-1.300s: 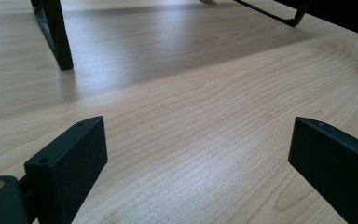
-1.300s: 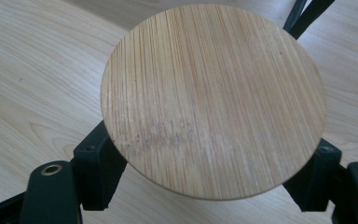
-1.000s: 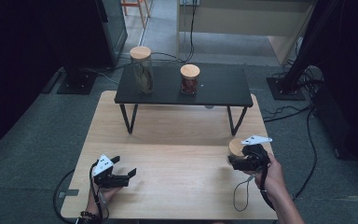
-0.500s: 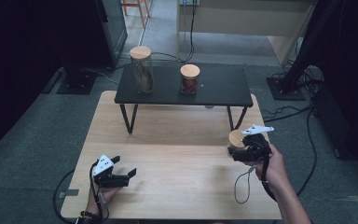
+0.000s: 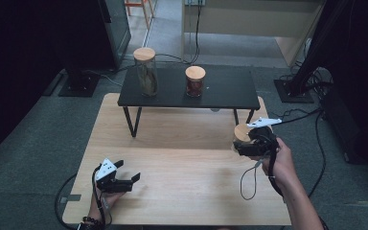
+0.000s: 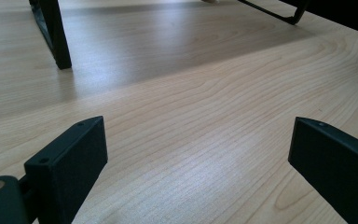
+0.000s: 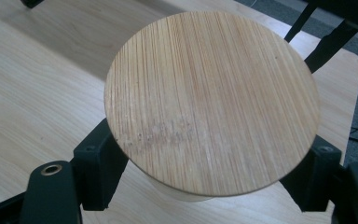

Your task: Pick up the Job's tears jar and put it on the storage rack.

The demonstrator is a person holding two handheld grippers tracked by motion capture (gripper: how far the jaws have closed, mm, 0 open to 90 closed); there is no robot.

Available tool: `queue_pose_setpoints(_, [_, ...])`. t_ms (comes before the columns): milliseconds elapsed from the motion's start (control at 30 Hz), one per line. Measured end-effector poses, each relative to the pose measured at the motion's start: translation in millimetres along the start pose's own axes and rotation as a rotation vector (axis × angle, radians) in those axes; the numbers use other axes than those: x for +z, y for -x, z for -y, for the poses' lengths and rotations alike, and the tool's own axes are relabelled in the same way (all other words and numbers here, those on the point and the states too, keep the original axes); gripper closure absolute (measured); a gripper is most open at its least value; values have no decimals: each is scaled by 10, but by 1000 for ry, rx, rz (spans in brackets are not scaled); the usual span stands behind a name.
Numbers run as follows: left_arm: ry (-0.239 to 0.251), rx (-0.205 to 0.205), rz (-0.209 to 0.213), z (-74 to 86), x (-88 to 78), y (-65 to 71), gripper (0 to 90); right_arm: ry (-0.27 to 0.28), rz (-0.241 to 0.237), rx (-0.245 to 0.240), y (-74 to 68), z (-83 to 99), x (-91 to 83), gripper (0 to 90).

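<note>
The right gripper [image 5: 239, 146] is grasping a jar with a round wooden lid [image 7: 212, 100], its jaws pressing the jar's sides under the lid, above the right edge of the wooden table [image 5: 172, 139]. The left gripper [image 5: 129, 181] is resting released near the front left, with nothing between its jaws.

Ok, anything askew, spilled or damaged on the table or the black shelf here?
Nothing stands out. Two lidded jars stand upright on the black shelf, and the right hand-held gripper holds a third jar upright by its body; its wooden lid sits flat. No spill shows.
</note>
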State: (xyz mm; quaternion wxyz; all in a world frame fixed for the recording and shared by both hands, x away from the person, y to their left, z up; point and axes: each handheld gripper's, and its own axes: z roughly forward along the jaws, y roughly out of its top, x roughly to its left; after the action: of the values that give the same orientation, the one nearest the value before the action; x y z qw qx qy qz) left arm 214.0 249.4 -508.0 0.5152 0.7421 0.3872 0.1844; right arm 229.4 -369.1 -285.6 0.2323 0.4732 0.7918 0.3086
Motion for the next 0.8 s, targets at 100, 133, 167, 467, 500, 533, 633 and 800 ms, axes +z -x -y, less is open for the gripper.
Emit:
queue_pose_setpoints(100, [2, -1, 1, 3, -1, 0, 45, 4, 9, 1, 18, -63, -26, 249])
queue_pose_setpoints(133, [2, -1, 1, 3, -1, 0, 45, 5, 11, 1, 23, -79, -32, 249])
queue_pose_setpoints(167, [2, 0, 1, 2, -1, -1, 45, 6, 16, 1, 27, -104, -40, 249])
queue_pose_setpoints(467, [4, 2, 1, 6, -2, 1, 45, 9, 19, -8, 38, -248, -75, 249])
queue_pose_setpoints(500, [4, 2, 1, 6, -2, 2, 45, 8, 20, -10, 41, -272, -76, 249])
queue_pose_setpoints(533, [4, 3, 1, 7, -2, 2, 45, 8, 20, -10, 42, -284, -76, 249])
queue_pose_setpoints(633, [5, 2, 1, 8, -3, 1, 45, 9, 22, -14, 51, -339, -82, 249])
queue_pose_setpoints(800, [6, 3, 1, 10, -4, -1, 45, 5, 30, -20, 54, -425, -76, 249])
